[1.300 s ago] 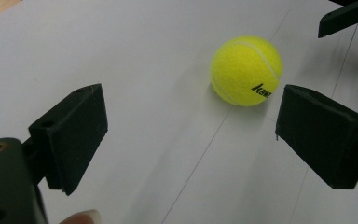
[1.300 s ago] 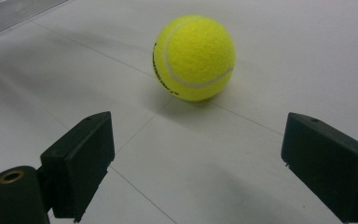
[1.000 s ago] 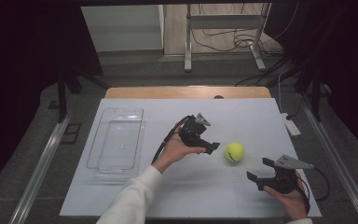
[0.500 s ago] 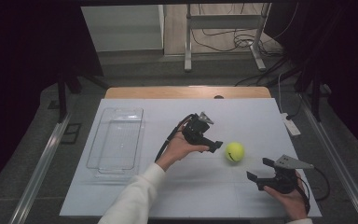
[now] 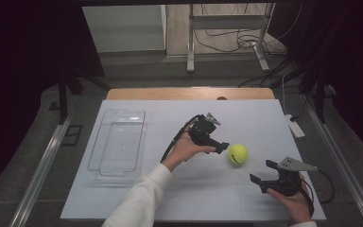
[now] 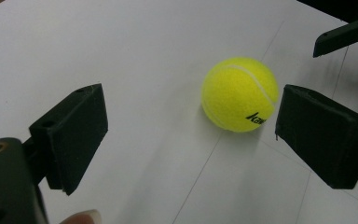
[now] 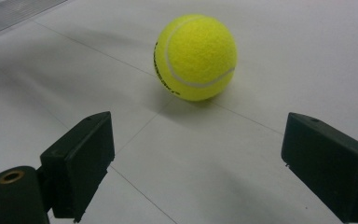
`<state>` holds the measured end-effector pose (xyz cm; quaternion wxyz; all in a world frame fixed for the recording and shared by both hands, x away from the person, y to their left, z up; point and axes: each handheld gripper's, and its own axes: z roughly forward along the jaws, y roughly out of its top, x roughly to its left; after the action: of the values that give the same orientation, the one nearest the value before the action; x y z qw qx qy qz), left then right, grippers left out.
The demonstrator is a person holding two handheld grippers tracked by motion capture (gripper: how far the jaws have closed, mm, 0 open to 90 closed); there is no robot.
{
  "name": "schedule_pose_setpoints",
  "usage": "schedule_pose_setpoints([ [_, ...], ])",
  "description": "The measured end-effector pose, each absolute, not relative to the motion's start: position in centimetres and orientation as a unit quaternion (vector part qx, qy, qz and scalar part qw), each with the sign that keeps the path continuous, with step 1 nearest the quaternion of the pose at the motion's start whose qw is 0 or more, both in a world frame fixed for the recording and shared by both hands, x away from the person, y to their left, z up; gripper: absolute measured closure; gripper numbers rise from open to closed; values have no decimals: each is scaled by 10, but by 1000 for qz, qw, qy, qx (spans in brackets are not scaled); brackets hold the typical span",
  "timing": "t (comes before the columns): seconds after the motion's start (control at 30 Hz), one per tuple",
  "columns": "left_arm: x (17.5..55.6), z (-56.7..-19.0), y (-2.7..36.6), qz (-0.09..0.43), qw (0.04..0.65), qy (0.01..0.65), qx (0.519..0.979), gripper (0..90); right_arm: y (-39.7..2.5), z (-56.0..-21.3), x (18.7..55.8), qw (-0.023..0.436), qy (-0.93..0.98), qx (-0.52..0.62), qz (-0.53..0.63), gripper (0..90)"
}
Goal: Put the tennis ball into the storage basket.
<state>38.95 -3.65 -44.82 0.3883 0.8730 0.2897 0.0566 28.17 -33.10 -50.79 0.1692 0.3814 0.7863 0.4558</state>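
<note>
A yellow tennis ball (image 5: pixel 237 153) rests on the white table (image 5: pixel 137 198), right of centre. My left gripper (image 5: pixel 220 142) is held just left of the ball, open and pointing at it. In the left gripper view the ball (image 6: pixel 240 93) lies slightly ahead of the wide-apart jaws, close to the right one, with nothing gripped (image 6: pixel 198 135). My right gripper (image 5: pixel 263 172) hovers near the front right, open and aimed at the ball from below-right. In the right gripper view the ball (image 7: pixel 196 56) sits well ahead of the spread, empty jaws (image 7: pixel 203 163).
A clear plastic tray (image 5: pixel 118 142) lies empty on the left of the table, its corner also in the right gripper view (image 7: pixel 9 14). A small white device (image 5: pixel 295 126) sits at the right edge. A wooden strip (image 5: pixel 189 93) borders the far side.
My left gripper has edged a little to the right, closer to the ball. The ball and the right gripper have stayed put.
</note>
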Motion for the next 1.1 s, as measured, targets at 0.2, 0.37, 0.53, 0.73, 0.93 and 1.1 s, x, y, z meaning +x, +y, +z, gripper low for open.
schedule_pose_setpoints([
  [0.2, 392, -448, -44, 53, 387, 290, 874, 99, -331, -508, 281, 168, 786, 381, 457, 95],
  [0.37, 394, -450, -48, 52, 384, 289, 875, 99, -331, -508, 281, 169, 786, 382, 456, 95],
  [0.53, 396, -451, -53, 50, 381, 287, 878, 97, -331, -508, 281, 168, 786, 382, 456, 95],
  [0.73, 398, -453, -57, 46, 377, 287, 879, 95, -331, -508, 282, 168, 786, 383, 455, 95],
  [0.93, 399, -452, -63, 43, 375, 283, 882, 93, -331, -508, 281, 167, 786, 382, 456, 95],
  [1.1, 400, -453, -69, 38, 373, 278, 884, 92, -331, -508, 282, 167, 786, 382, 455, 95],
])
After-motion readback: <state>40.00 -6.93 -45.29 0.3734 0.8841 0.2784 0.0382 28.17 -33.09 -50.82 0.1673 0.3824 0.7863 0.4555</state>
